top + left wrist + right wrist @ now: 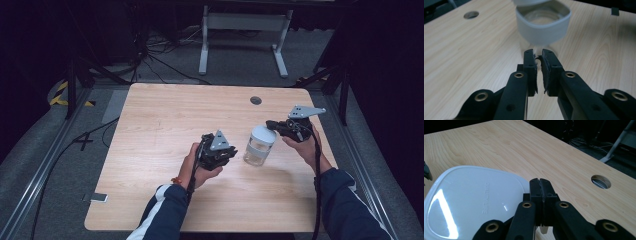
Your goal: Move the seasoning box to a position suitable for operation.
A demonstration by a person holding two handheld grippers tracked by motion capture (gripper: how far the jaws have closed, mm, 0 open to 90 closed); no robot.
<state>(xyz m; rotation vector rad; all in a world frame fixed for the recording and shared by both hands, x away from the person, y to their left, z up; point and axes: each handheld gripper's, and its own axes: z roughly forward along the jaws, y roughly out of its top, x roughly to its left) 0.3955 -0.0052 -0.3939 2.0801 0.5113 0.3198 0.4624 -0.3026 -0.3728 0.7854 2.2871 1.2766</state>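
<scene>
A pale wooden desk (165, 130) carries a clear jar (259, 148) with a white lid (474, 200), upright — long axis vertical — near the right edge. The left hand-held gripper (538, 58), jaws nearly pressed together, points at the jar's base. The right hand-held gripper (541, 185) has its jaws pressed together at the lid's rim — whether they pinch anything I cannot tell.

- Table (165, 130) evenly lit from above; surroundings dark.
- Glare streaks on the white lid (474, 202).
- Container (542, 22) slightly blurred in the left gripper view.
- Soft shadows beneath the hands.

- A lidded jar (260, 145) stands on the counter (165, 120) between the two tongs, blocking the straight path between them.
- The counter's left and far parts lie bare, open to pass.
</scene>
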